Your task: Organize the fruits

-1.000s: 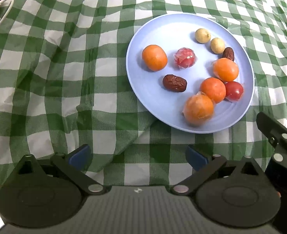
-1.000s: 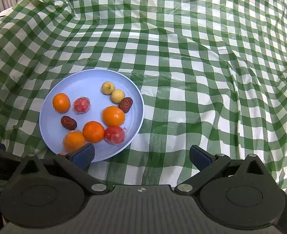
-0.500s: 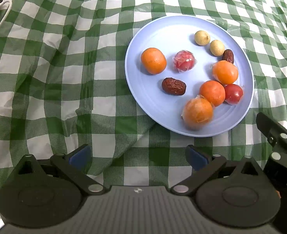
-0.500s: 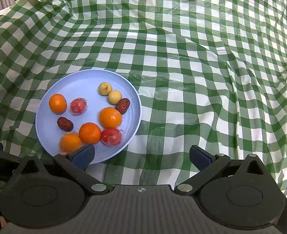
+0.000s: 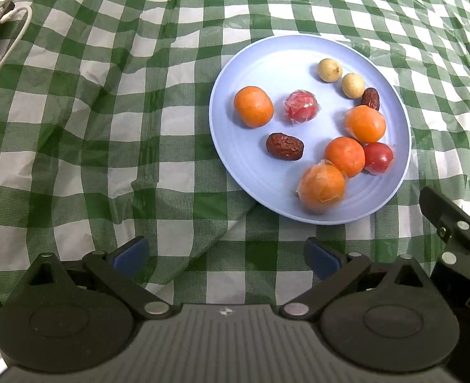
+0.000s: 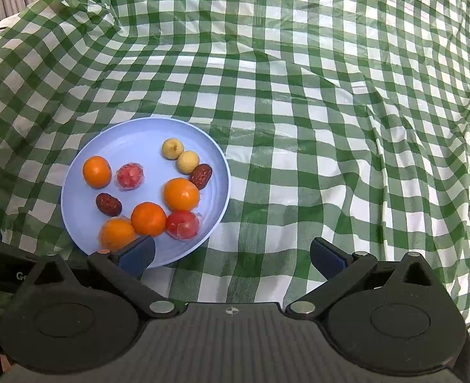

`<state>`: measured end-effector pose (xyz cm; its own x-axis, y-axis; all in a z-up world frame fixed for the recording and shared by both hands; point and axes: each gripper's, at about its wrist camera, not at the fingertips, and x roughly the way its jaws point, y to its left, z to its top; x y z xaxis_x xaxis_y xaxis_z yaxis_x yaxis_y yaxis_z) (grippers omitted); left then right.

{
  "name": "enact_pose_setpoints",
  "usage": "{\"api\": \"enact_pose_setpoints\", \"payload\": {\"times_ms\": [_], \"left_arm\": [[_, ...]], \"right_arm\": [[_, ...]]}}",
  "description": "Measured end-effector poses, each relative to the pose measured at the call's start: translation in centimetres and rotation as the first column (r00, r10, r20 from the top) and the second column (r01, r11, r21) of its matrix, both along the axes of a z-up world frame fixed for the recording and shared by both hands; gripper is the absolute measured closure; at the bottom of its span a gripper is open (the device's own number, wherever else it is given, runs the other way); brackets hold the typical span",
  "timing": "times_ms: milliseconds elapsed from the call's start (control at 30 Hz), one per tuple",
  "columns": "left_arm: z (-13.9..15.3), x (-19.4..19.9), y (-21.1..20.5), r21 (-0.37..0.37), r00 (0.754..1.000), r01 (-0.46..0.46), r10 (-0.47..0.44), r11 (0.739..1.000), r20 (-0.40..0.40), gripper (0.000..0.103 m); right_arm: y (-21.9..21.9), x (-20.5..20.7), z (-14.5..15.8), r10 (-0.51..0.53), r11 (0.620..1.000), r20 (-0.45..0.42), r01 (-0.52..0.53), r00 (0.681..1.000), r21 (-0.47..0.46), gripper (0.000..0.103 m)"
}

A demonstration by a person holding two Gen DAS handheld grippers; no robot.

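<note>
A: We see the blue plate [image 5: 231, 146] shifted slightly rightward in the left view since earlier; left gripper [image 5: 225, 257] and right gripper [image 6: 231, 257] gape empty.

B: On the plate we count four oranges [image 5: 253, 106], two wrapped tomatoes [image 5: 300, 107], two dates [image 5: 284, 146], two longans [image 5: 329, 70].

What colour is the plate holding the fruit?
Light blue. The plate shows best in the left wrist view, against the green-and-white checked tablecloth.

Bare tablecloth [image 6: 330, 121] around crowded plate [image 6: 129, 137]
</note>
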<state>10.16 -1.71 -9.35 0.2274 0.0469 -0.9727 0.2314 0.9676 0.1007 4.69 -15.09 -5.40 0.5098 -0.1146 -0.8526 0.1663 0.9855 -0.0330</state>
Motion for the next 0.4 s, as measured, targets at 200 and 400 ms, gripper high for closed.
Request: {"api": "enact_pose_setpoints", "payload": {"times_ms": [200,400], "left_arm": [[0.4,-0.4,0.0,0.000,1.000,-0.005,0.005,1.000,0.002,0.000],[2.7,-1.6,0.3,0.003,0.998,-0.019,0.018,1.000,0.059,0.000]], "right_arm": [[0.2,-0.3,0.3,-0.002,1.000,0.004,0.002,1.000,-0.004,0.001],[0.4,-1.3,0.9,-0.023,0.999,0.003,0.023,1.000,0.022,0.001]]}}
